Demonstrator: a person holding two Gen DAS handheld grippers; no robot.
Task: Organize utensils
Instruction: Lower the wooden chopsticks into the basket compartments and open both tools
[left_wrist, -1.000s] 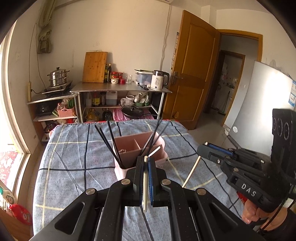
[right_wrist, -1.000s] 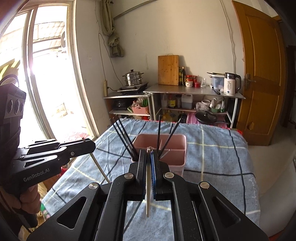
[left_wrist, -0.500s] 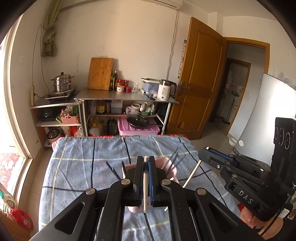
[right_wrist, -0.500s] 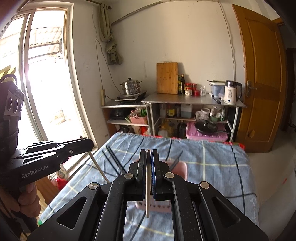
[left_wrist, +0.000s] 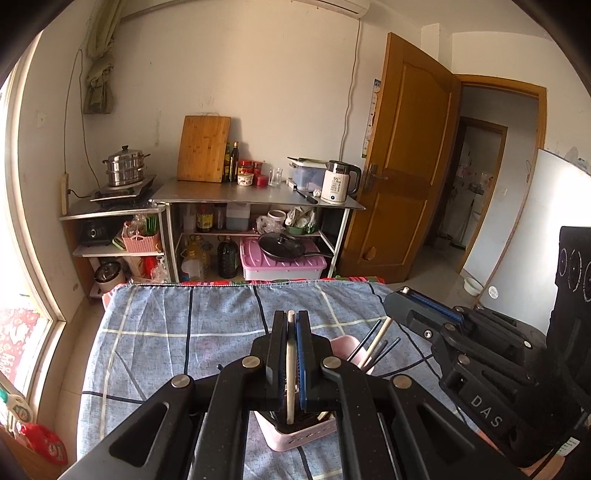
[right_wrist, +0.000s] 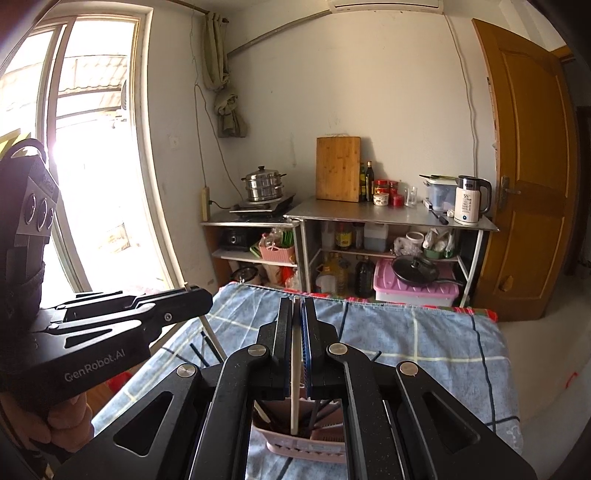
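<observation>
- The counter (left_wrist: 155, 332), under a blue checked cloth, carries a pink utensil holder (left_wrist: 295, 435) that sits low in both wrist views, just under the tongs.
- Behind it a steel shelf rack (left_wrist: 258, 195) holds a bamboo cutting board (left_wrist: 203, 147), a stacked steamer pot (left_wrist: 125, 166) and a white kettle (left_wrist: 336, 182) with "55" on its face.
- The left tongs (left_wrist: 291, 321) are pinched tight on a pale chopstick (left_wrist: 290, 369) that runs down between the pads toward the holder; their side, seen from the right wrist view, reads "GenRobot.AI".
- The right tongs (right_wrist: 297, 306) are likewise clamped on a second pale chopstick (right_wrist: 294, 387), its lower end inside the holder; their body, seen from the left wrist view, reads "DAS".
- Black chopsticks (left_wrist: 373, 345) stand slanted in the holder, tips poking up beside the right tongs' pale stick.
- A hand (right_wrist: 70, 424) grips the left tool's handle at the lower left edge.
</observation>
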